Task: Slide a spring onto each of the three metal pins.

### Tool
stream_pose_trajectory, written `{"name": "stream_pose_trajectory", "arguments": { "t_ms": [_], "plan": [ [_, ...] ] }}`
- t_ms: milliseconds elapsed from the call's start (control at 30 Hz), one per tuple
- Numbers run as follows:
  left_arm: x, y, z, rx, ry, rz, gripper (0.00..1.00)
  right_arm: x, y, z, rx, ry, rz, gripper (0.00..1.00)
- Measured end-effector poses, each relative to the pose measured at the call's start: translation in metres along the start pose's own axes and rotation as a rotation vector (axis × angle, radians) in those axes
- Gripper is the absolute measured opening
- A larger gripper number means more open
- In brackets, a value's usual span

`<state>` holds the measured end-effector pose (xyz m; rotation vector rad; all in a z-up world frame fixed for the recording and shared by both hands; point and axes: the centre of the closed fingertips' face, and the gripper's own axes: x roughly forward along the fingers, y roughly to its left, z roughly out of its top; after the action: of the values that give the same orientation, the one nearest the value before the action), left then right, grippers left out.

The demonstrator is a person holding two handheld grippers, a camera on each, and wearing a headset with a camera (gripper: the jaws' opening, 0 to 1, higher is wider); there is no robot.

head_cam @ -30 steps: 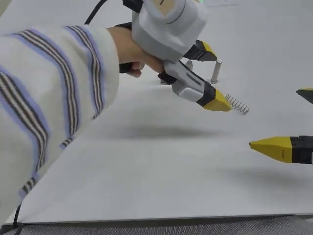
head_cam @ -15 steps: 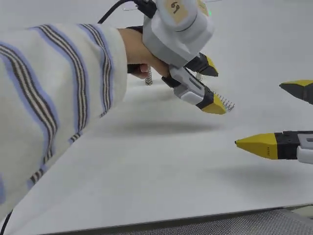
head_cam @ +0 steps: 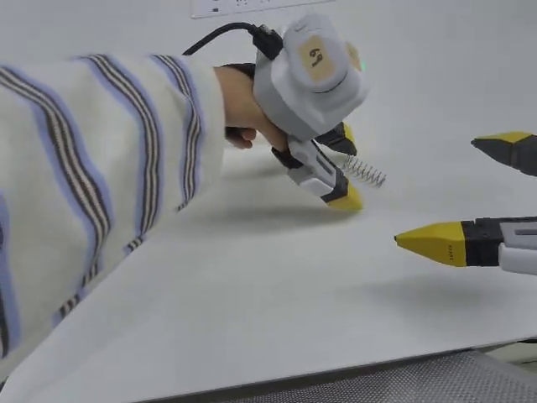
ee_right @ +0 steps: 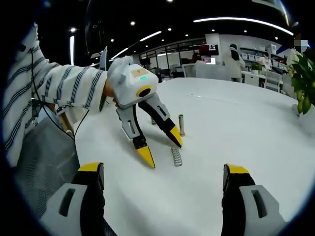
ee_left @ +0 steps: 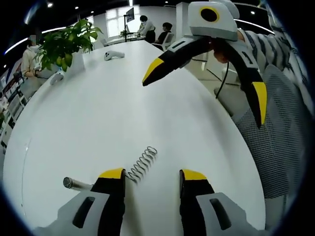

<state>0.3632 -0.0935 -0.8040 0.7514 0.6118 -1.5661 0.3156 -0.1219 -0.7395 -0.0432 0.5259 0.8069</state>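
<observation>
A small metal spring lies flat on the white table. My left gripper, held by a hand in a striped sleeve, is open and tilted down, one jaw on each side of the spring without closing on it. In the left gripper view the spring lies just ahead of the gap in the left gripper, with a metal pin beside the left jaw. The right gripper view shows the left gripper, the spring and an upright pin behind them. My right gripper hovers open to the right, holding nothing.
The table's near edge runs along the bottom of the head view. A black cable trails from the left gripper. At the far end of the table stand a potted plant and a white object.
The left gripper has moved so that the spring now lies between its jaws instead of off its lower tip. The head camera has shifted, and the pins have gone behind the gripper.
</observation>
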Motion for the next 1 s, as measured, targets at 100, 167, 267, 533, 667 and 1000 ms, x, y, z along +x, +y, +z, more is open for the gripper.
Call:
{"name": "stream_pose_trajectory", "arguments": {
  "t_ms": [100,167,267,533,667,1000],
  "plan": [
    [-0.001,0.002,0.004,-0.063,-0.04,0.006,0.32,-0.001,-0.001,-0.002,0.005,0.005,-0.003,0.99],
    [-0.001,0.002,0.002,-0.042,-0.03,0.025,0.27,-0.002,-0.003,-0.005,0.009,0.012,-0.007,0.98],
    [0.0,0.001,0.003,-0.046,-0.035,0.024,0.17,-0.004,-0.004,-0.006,0.011,0.015,-0.008,0.98],
    [0.005,-0.008,0.006,-0.046,-0.041,0.021,0.09,-0.004,-0.004,-0.005,0.015,0.008,-0.007,0.96],
    [0.005,-0.009,0.006,-0.03,-0.038,0.015,0.05,-0.004,-0.003,-0.004,0.01,0.008,-0.003,0.96],
    [0.0,-0.013,0.001,-0.063,-0.074,0.044,0.01,-0.005,0.0,-0.003,0.029,0.006,0.013,0.88]
  ]
}}
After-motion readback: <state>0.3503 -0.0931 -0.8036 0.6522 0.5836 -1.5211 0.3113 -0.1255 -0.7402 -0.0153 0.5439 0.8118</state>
